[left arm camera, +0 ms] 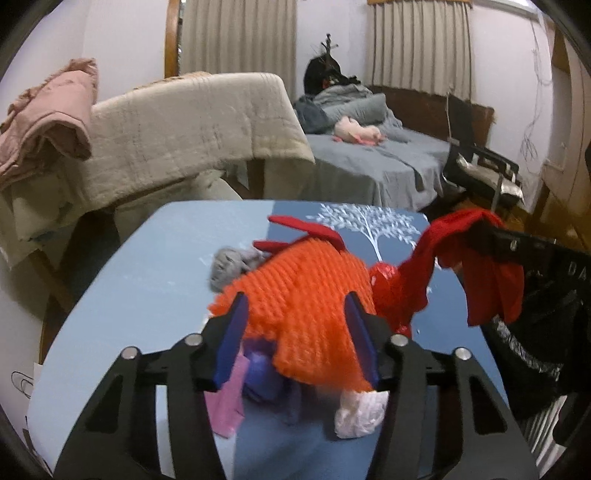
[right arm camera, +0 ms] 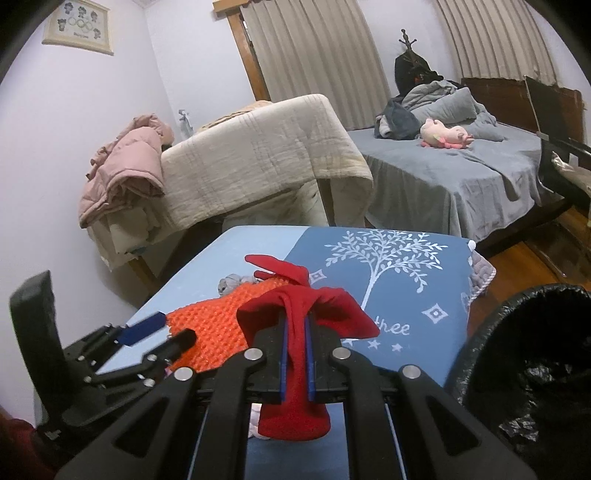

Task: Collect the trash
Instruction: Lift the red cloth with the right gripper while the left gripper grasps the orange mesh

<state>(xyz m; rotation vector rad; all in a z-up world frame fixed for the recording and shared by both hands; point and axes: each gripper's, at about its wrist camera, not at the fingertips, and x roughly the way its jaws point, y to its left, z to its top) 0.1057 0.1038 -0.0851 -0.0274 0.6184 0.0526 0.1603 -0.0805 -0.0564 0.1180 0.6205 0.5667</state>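
Right gripper (right arm camera: pixel 297 354) clenched on limp red cloth (right arm camera: pixel 291 402) beside bin (right arm camera: pixel 480 369); left gripper (left arm camera: pixel 295 332) straddles orange foam net (left arm camera: pixel 306 291) on table (left arm camera: pixel 147 280) (light, squashy—likely pinch mid-body), contact unclear.

Legible text, both wrist views:

1. Blue cloth with a white tree print (right arm camera: pixel 388 280) covering the worktop: white lower-case lettering "three" just right of the trunk base, right wrist view; the first letter is partly hidden behind red fabric, so the word may be longer. Small stars sit below it.

2. Black body at the right edge of the left wrist view (left arm camera: pixel 554 280): pale capitals "DA", cut off by the frame edge.

3. Framed wall picture (right arm camera: pixel 78 26), upper left of the right wrist view: five interlocked rings; caption under them too small to read.
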